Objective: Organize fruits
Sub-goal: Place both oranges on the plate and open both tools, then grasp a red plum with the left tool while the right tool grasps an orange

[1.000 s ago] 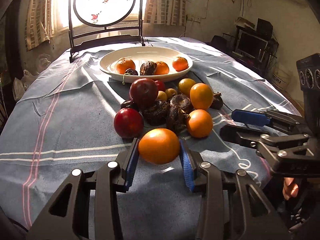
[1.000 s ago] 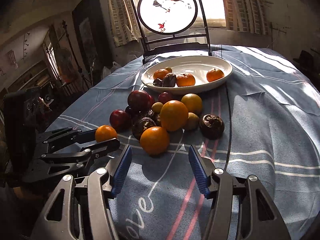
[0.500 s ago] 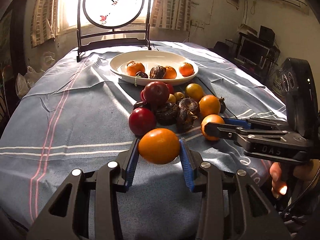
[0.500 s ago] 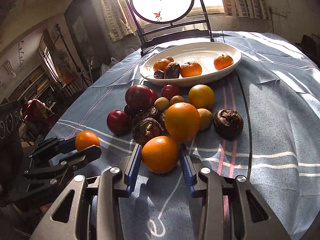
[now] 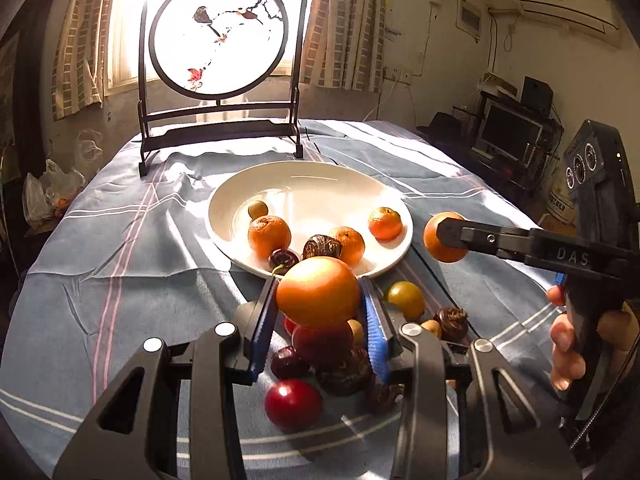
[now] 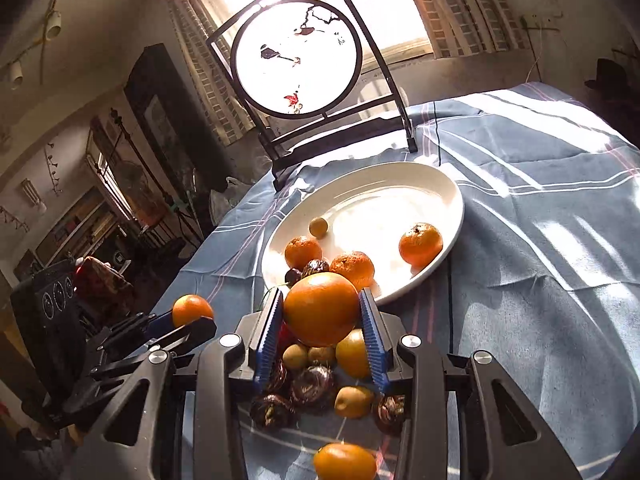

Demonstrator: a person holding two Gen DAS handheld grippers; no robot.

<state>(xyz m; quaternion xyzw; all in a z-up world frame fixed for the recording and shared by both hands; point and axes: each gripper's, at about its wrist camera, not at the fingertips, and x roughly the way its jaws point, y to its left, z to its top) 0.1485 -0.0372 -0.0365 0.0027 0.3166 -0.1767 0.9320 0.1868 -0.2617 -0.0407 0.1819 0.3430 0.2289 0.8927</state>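
My left gripper [image 5: 319,300] is shut on an orange [image 5: 318,292] and holds it in the air above the fruit pile, just short of the white plate [image 5: 240,200]. My right gripper [image 6: 322,314] is shut on another orange [image 6: 321,308], also lifted near the plate's [image 6: 452,200] front rim. The plate holds three tangerines [image 5: 269,236], a small yellow fruit and dark fruits. In the left wrist view the right gripper [image 5: 448,236] shows at the right with its orange [image 5: 434,240]. In the right wrist view the left gripper [image 6: 188,318] shows at the left with its orange [image 6: 191,309].
A pile of red plums [image 5: 293,404], dark brown fruits [image 6: 312,386] and yellow fruits [image 5: 405,299] lies on the blue striped tablecloth [image 5: 120,288] below both grippers. One orange [image 6: 344,460] lies near the front. A round screen on a dark stand [image 5: 218,40] stands behind the plate.
Both grippers have risen and moved forward toward the plate, each carrying its orange. The right gripper closed on its orange, taken from the pile, and lifted it.
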